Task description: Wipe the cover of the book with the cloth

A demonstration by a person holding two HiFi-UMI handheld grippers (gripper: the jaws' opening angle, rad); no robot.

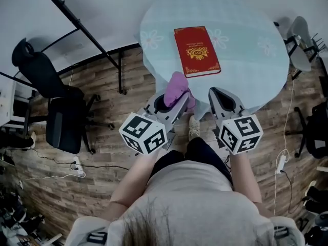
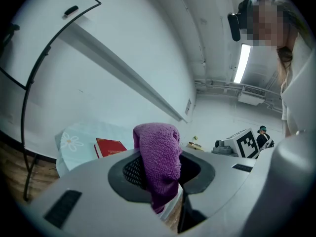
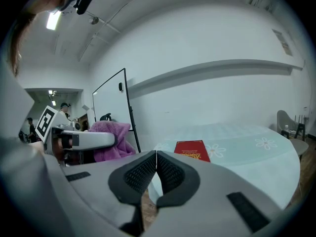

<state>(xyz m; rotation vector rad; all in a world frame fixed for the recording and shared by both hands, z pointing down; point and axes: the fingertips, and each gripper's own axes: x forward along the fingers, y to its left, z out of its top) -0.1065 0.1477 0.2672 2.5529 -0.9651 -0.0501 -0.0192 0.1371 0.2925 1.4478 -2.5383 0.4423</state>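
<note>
My left gripper (image 1: 178, 102) is squeezed shut on a purple cloth (image 1: 177, 88). In the left gripper view the cloth (image 2: 158, 154) looks soft and fuzzy, like a little towel. It stands up in a fat lump between the dark ribbed pads (image 2: 132, 173), and its lower end hangs down through the gap. The cloth hides where the two pads meet.

My right gripper (image 1: 215, 95) holds nothing. In the right gripper view its jaws are pressed together, and the bumpy black pads (image 3: 170, 174) meet in one thin line.

The book (image 1: 197, 50) is red, flat and hard, with a gold picture in the middle and a thin gold line round the edge. The gold print is too small for me to read. The book lies flat on a round table (image 1: 246, 29), close to the side nearest me. The table has a smooth pale green cover with white flowers on it.

The book is ahead of both grippers and neither one touches it. From the head view the cloth sits just below the book's near end, by the table's edge, a bit to the left. I cannot tell how high the cloth is above the table.

The floor (image 1: 110, 88) is made of brown wood planks. A black office chair (image 1: 56, 104) stands well off to the left. My own body hides the floor right under me.
</note>
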